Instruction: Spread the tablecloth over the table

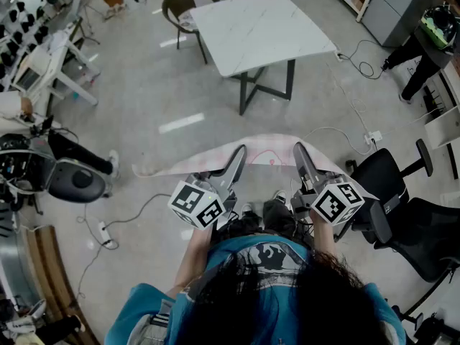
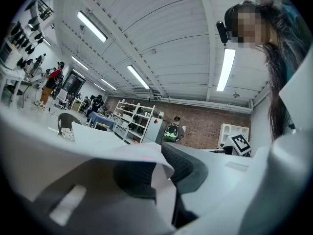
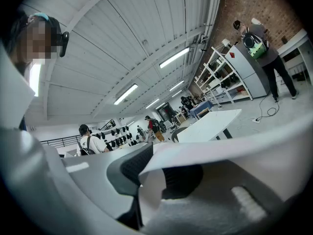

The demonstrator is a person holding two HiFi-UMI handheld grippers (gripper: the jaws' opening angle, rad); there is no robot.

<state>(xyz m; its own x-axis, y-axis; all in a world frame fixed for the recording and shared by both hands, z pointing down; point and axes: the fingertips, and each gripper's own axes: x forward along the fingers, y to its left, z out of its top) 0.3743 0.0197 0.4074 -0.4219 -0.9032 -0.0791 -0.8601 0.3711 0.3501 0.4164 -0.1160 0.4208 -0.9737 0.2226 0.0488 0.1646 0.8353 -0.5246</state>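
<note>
Carry step: left gripper (image 1: 236, 157) and right gripper (image 1: 299, 155) each clamp the tablecloth (image 1: 269, 148) edge (stretched between them) — next, presumably, approach the table (image 1: 248, 31) and drape.

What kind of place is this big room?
Probably a workshop or lab: white shelves by a brick wall, office chairs, and cables trailing across the bare floor.
</note>
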